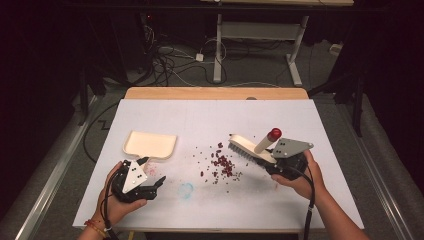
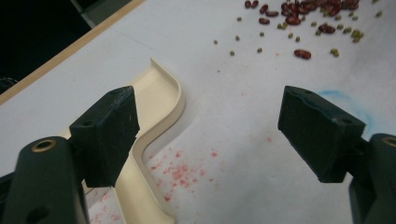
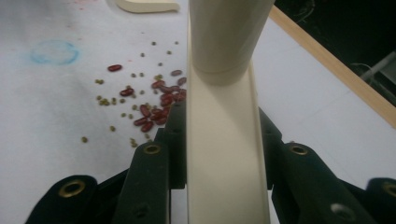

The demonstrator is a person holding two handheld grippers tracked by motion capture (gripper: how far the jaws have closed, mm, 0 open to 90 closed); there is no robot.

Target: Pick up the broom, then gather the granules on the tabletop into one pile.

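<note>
Your right claw [image 1: 270, 161] is clenched on the brush [image 1: 250, 148], near the tabletop's [image 1: 210, 115] right edge, bristles beside the spilled beans [image 1: 221, 164]. Your left claw [image 1: 152, 172] is released beside the dustpan [image 1: 150, 144], toward the left edge. The pan looks light, stiff, smooth plastic, likely to slide; take it by its narrow handle [image 2: 140, 186], squarely.

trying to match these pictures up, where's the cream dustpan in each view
High view: dustpan left of centre, just beyond the left gripper.
Left gripper view: its curved rim at lower left, beside the left jaw.
Right gripper view: its edge at the top, left of the brush.
Shared landmark: the red beans.
</note>
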